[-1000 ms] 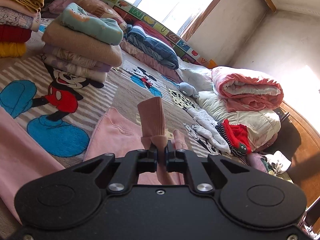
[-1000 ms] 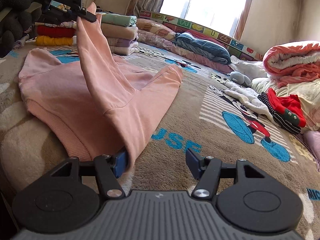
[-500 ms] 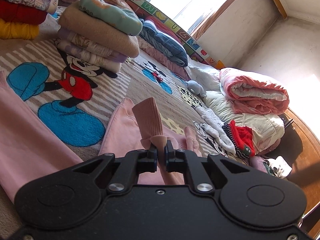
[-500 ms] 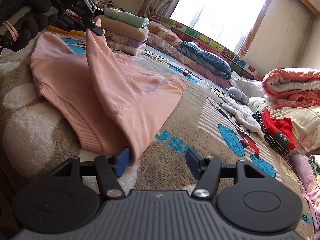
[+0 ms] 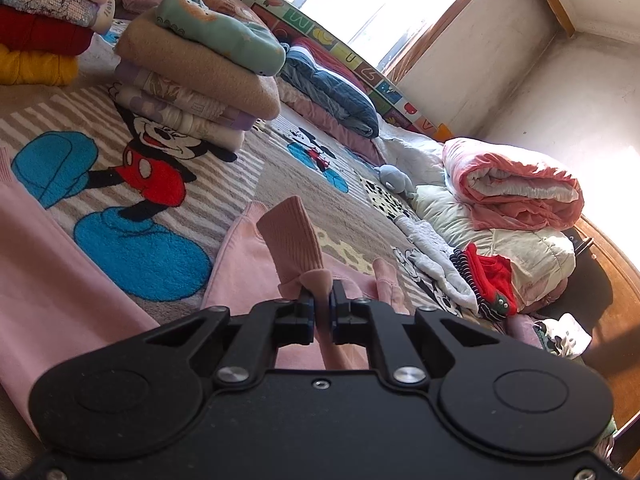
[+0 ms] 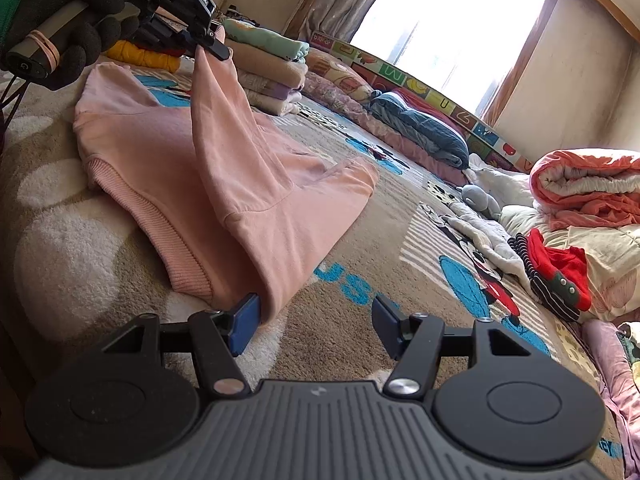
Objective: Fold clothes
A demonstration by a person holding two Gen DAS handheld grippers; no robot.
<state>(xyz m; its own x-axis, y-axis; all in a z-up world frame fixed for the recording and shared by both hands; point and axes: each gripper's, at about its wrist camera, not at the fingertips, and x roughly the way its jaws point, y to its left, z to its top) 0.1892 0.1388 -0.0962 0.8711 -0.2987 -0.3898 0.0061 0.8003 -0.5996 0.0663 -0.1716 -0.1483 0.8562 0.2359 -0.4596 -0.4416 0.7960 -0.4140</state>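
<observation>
Now, sleeve lifted over a pink sweatshirt on the bed.

Closest to you, your right gripper sits low with its jaws released and spread; the sweatshirt's hem corner touches the inner face of the left blue pad, nothing clamped. Your left gripper has its jaws clenched on the ribbed cuff, holding the sleeve up from the body. I judge a sleeve fold is in hand: carry the cuff across the torso, keep the cloth taut, lower it flat. The body lies on the bed's cartoon blanket, long axis running away from the right jaws, hem nearest. Beyond it stand folded stacks.
</observation>
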